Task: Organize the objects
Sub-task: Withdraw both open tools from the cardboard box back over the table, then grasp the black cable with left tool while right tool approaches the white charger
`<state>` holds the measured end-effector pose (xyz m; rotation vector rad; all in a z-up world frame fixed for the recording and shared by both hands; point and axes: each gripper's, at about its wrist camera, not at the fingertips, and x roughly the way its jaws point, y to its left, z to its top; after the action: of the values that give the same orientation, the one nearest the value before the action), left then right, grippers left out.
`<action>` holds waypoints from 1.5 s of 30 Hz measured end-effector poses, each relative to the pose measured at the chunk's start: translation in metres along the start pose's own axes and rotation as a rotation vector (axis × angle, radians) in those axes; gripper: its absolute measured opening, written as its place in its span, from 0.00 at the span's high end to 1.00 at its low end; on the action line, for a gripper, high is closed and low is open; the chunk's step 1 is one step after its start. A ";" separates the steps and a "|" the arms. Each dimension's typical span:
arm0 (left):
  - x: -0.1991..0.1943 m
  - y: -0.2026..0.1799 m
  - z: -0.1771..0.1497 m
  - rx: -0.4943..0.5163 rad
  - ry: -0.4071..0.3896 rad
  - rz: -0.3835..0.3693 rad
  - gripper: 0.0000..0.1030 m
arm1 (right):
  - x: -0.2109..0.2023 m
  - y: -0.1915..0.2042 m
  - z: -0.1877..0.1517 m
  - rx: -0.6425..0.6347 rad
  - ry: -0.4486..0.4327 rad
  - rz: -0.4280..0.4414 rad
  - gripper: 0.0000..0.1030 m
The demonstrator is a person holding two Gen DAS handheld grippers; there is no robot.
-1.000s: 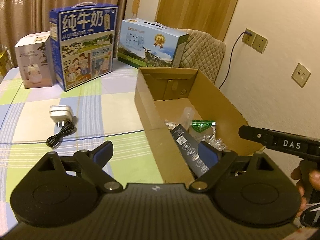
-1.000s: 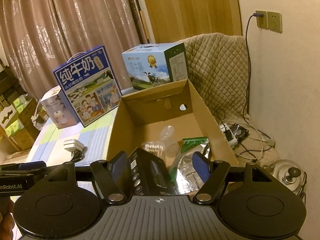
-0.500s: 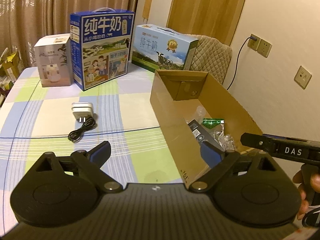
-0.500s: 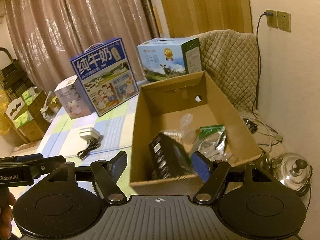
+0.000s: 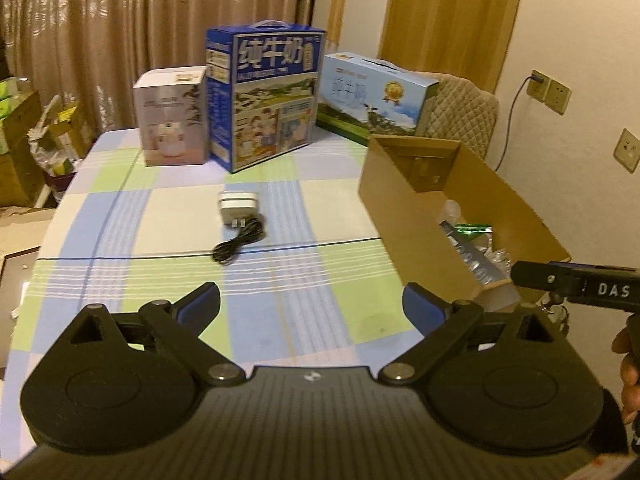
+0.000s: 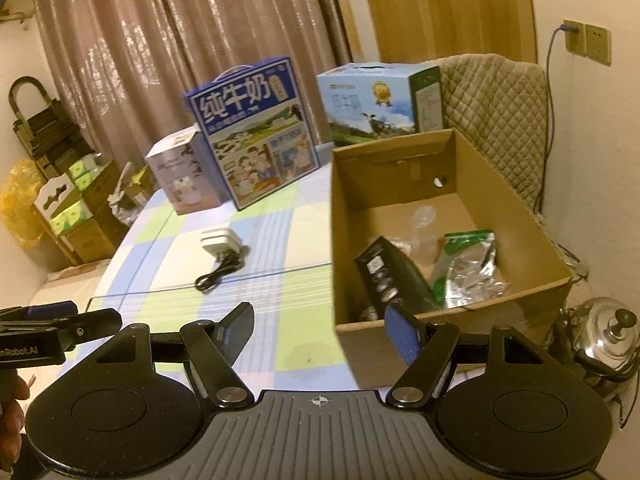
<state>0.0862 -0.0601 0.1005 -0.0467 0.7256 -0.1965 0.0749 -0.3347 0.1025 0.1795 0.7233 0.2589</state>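
Note:
A white charger plug [image 5: 237, 207] with a coiled black cable [image 5: 239, 241] lies on the checked tablecloth; it also shows in the right wrist view [image 6: 220, 241]. An open cardboard box [image 5: 404, 216] stands at the table's right edge [image 6: 524, 216]. Inside it lie a black box [image 6: 390, 276], a green-and-silver foil bag [image 6: 466, 268] and a clear plastic cup [image 6: 424, 228]. My left gripper [image 5: 311, 306] is open and empty, above the table's near part. My right gripper [image 6: 320, 324] is open and empty, near the box's front left corner.
A tall blue milk carton [image 5: 266, 96], a light blue milk carton [image 5: 372, 98] and a white appliance box [image 5: 172, 124] stand at the table's far side. A quilted chair [image 6: 492, 120] is behind the cardboard box. A steel kettle [image 6: 600, 332] sits on the floor at right.
Both grippers have pulled back from the cardboard box and toward the left. The black box now lies in the cardboard box, no longer between the right gripper's fingers.

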 end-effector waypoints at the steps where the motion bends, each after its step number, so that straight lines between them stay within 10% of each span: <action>1: -0.003 0.004 -0.002 -0.002 0.000 0.007 0.07 | -0.001 0.004 -0.001 -0.005 0.000 0.006 0.33; 26: -0.052 0.060 -0.023 -0.044 -0.026 0.086 0.06 | -0.017 0.073 -0.010 -0.109 -0.021 0.084 0.33; 45: 0.081 0.112 -0.001 0.023 0.041 0.105 0.05 | 0.113 0.072 0.003 -0.079 0.021 0.132 0.33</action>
<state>0.1627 0.0338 0.0346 0.0173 0.7645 -0.1061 0.1455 -0.2328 0.0520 0.1495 0.7212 0.4156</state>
